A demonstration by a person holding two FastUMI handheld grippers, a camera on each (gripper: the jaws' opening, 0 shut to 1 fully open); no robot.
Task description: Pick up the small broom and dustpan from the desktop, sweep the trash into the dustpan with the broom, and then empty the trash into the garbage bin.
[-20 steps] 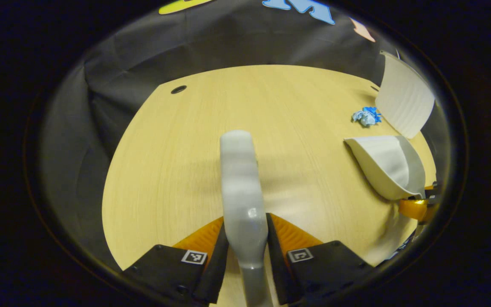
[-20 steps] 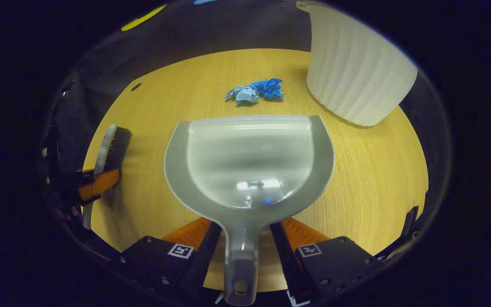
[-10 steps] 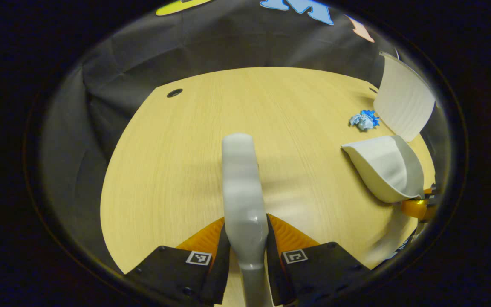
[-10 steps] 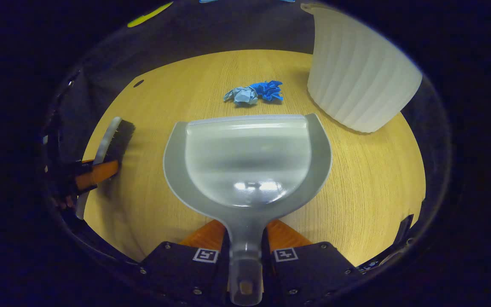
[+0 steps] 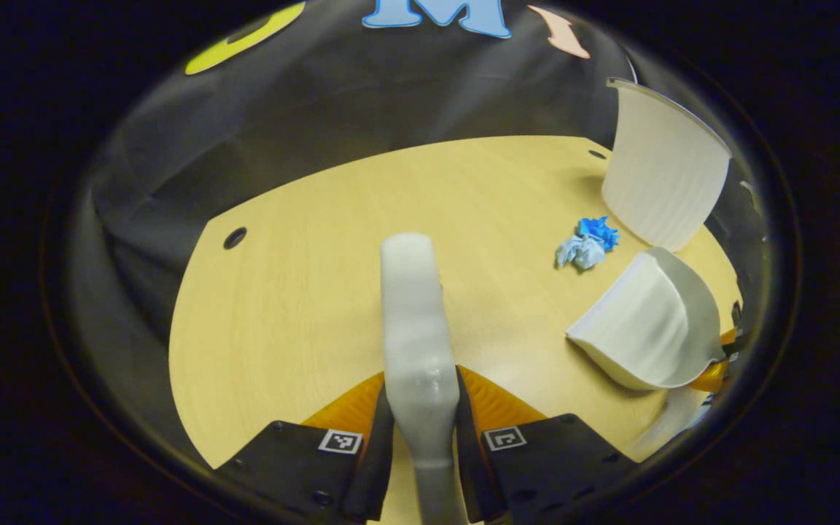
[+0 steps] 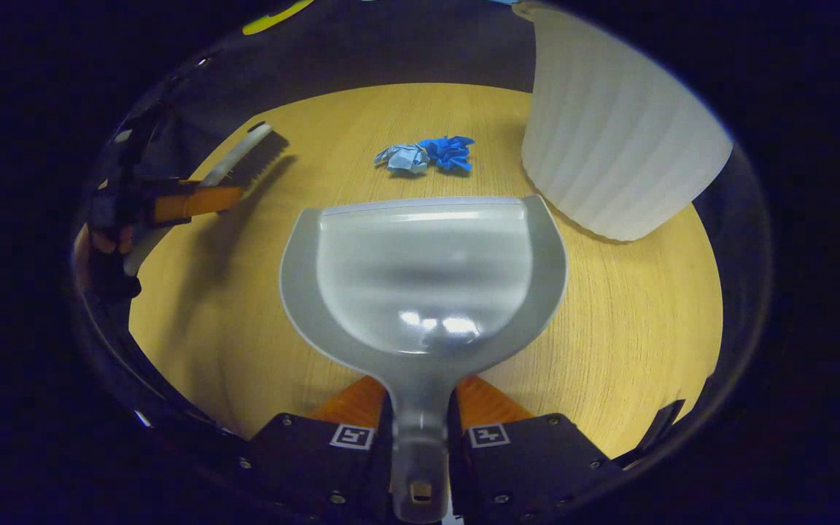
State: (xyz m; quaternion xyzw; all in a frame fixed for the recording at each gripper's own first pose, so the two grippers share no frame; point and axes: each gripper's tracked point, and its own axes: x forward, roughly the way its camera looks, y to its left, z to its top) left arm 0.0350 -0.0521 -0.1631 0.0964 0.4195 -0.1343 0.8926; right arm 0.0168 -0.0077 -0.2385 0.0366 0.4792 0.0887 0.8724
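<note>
My left gripper [image 5: 420,415] is shut on the grey broom [image 5: 414,321], whose back runs straight away from me above the wooden desktop [image 5: 303,321]. In the right gripper view the broom [image 6: 241,157] hangs at the far left with dark bristles facing down, the left gripper [image 6: 172,200] clamped on it. My right gripper [image 6: 420,430] is shut on the handle of the grey dustpan [image 6: 424,270], its lip pointing at the trash [image 6: 424,154], two crumpled blue paper balls. The left gripper view has the dustpan [image 5: 650,324] at right, tilted, and the trash [image 5: 586,244] beyond it.
A white ribbed garbage bin [image 6: 613,131] stands on the desk right of the trash, seen also as the bin [image 5: 660,175] at the far right in the left gripper view. A cable hole [image 5: 234,238] sits near the desk's far left edge. Black cloth walls surround the desk.
My right gripper closed on the dustpan handle. The left gripper lifted and swung the broom forward toward the trash. The dustpan tilted up off the desk.
</note>
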